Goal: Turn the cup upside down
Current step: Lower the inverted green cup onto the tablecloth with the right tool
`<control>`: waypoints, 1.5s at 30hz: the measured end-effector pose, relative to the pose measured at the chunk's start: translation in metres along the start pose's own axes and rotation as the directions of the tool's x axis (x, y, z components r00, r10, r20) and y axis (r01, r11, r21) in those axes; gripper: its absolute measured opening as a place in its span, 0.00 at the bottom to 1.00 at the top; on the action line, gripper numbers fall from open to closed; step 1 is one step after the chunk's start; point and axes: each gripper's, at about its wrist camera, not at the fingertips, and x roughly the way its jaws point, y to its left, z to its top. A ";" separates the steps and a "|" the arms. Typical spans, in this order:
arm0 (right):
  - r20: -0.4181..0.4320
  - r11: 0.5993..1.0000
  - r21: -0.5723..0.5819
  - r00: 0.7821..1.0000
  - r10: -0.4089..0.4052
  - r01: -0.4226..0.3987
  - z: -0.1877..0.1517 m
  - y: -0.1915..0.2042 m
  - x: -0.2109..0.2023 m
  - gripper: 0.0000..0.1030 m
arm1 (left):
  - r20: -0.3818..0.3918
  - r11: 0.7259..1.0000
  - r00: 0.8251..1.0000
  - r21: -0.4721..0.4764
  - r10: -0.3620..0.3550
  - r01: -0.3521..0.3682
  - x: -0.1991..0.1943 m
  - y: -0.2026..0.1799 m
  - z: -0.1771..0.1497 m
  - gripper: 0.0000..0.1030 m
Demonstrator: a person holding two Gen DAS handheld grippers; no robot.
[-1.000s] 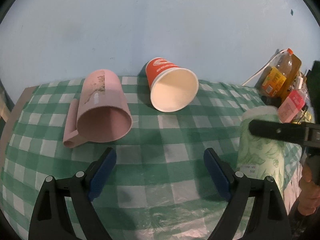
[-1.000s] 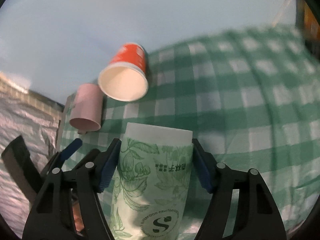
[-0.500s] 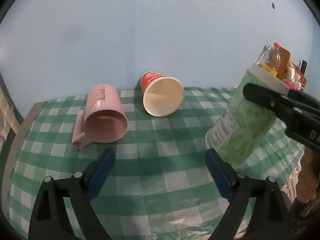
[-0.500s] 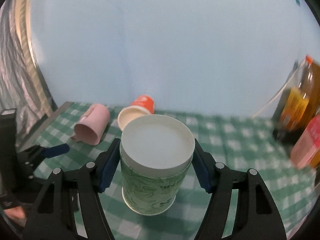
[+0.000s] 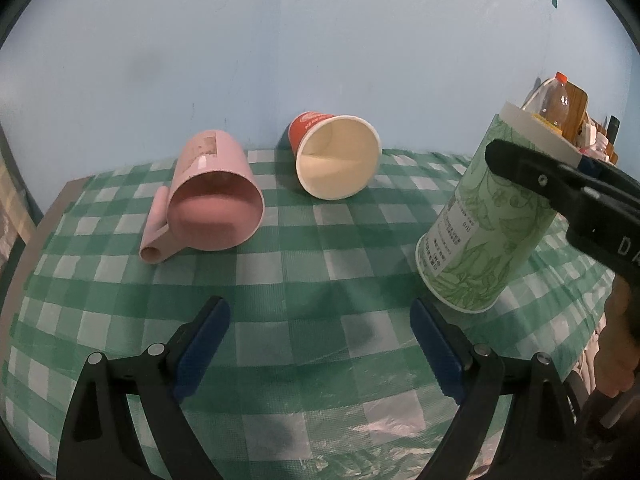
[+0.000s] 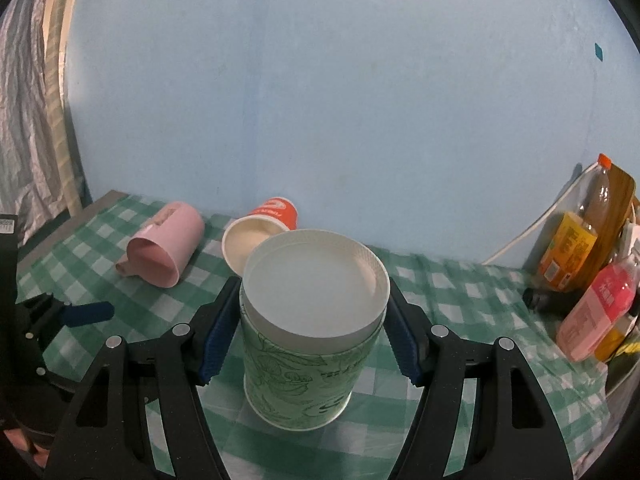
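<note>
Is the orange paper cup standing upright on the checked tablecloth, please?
No, the orange paper cup lies on its side on the tablecloth, its open mouth facing the left wrist camera.

Black hand-held gripper (image 5: 320,350), ribbed blue pads (image 5: 202,346), silver screws

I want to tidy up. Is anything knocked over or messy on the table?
Yes. The pink mug and the red paper cup both lie on their sides near the wall, mouths facing the cameras. Nothing looks spilled. The green cup is bottom-up, slightly tilted, in the right gripper.
</note>
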 end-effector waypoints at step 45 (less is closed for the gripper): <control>0.238 0.994 0.038 0.965 -0.109 0.102 -0.024 -0.003 -0.079 0.83 | 0.210 1.000 0.977 0.019 0.014 -0.018 -0.060 -0.017 -0.013 0.92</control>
